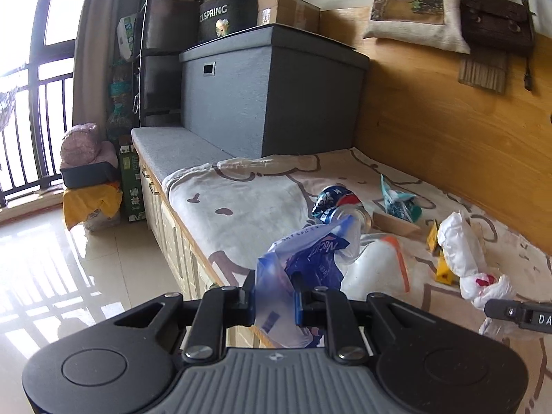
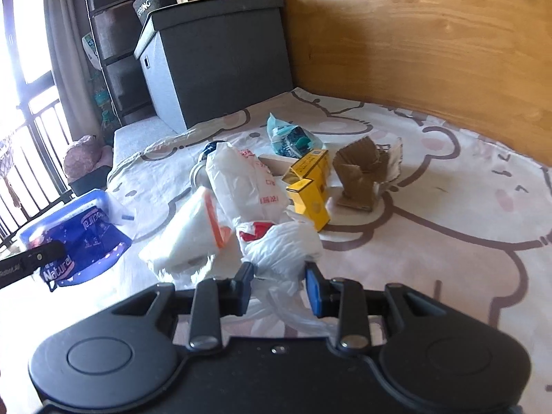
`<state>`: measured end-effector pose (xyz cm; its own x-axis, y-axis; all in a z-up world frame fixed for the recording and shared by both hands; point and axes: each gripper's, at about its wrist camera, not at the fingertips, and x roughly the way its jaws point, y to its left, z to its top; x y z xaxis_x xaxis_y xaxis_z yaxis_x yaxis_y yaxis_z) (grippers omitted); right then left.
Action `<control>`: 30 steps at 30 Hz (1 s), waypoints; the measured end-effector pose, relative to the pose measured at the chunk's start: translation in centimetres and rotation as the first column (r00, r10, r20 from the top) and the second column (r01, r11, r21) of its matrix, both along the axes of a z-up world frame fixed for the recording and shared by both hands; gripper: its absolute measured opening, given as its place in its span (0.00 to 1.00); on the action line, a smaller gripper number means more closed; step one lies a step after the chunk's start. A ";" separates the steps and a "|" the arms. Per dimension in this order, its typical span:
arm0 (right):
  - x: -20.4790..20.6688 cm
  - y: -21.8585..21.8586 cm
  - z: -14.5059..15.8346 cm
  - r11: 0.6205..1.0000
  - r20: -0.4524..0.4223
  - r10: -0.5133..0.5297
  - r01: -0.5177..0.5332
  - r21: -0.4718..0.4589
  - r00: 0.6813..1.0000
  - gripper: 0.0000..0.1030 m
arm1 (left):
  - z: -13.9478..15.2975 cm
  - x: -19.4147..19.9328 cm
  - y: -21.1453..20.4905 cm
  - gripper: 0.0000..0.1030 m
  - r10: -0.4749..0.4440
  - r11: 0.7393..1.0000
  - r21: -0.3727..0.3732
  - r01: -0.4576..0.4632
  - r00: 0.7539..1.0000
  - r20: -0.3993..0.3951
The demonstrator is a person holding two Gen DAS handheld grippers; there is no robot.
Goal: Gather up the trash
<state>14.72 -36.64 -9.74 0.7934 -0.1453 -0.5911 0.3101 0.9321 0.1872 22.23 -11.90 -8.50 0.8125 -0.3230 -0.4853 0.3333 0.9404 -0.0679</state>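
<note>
The blue plastic wrapper carries the word "Natural" in white letters, printed twice. The round black box on the grey storage chest reads "SPRING", with the letters before it cut off. The white bag bears red characters too small to read.

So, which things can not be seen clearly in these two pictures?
- Crushed can: left wrist view, its lower part hidden by the blue bag.
- Left gripper: whether it truly pinches the bag is unclear.
- Right gripper: white plastic bag lies between the fingers; contact unclear.
- Brown bag: cut off by the fisheye edge.
</note>
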 end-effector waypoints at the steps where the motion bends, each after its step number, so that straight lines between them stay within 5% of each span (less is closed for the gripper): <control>1: -0.3 0.1 0.0 1.000 -0.003 0.001 -0.001 -0.003 1.000 0.32 | 0.1 -0.4 0.0 0.20 0.001 1.000 0.008 -0.001 1.000 0.008; 15: -2.2 3.0 0.5 0.999 -0.023 0.033 -0.034 -0.027 0.999 0.32 | -0.4 -4.6 1.1 0.20 0.011 0.999 0.035 -0.011 1.000 -0.014; 30: -0.6 9.0 -0.1 0.988 -0.057 0.138 -0.141 -0.056 0.989 0.32 | -2.0 -5.0 7.3 0.20 0.154 0.988 -0.010 -0.156 0.985 -0.076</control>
<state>14.16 -27.67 -9.83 0.7765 -0.0712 -0.6261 0.1841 0.9759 0.1173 17.26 -4.59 -10.45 0.8148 -0.2044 -0.5425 0.1770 0.9788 -0.1029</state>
